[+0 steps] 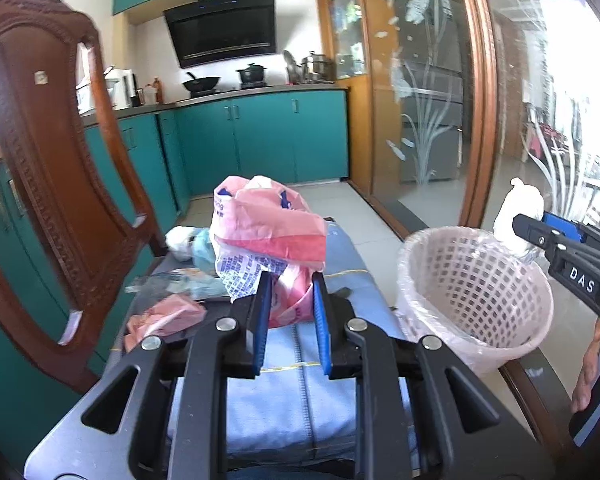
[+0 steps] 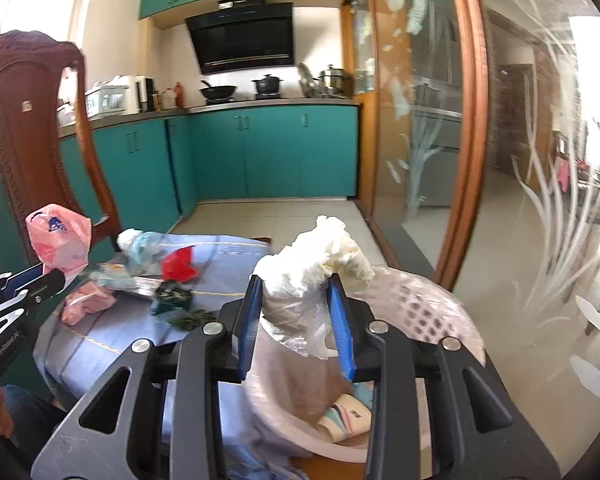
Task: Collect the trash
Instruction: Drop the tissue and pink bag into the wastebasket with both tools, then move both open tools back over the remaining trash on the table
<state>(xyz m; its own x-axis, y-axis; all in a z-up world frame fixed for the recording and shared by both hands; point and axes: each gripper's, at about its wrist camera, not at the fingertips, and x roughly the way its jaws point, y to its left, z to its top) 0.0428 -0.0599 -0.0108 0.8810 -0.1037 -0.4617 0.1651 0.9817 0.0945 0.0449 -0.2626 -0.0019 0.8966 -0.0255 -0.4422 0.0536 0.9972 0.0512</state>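
My left gripper (image 1: 289,312) clenched on pink bag (image 1: 266,236), bag upright, left of basket (image 1: 476,300). My right gripper (image 2: 296,320) grasping white wad (image 2: 312,268) upright above basket; only right view shows cup (image 2: 346,414) inside.

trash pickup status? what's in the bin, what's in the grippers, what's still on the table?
Done: a paper cup lies in the basket.
In hand: right gripper clamps white crumpled paper over the basket; left gripper clamps a pink plastic bag.
Left on the table: pink wad, red scrap, clear wrappers.
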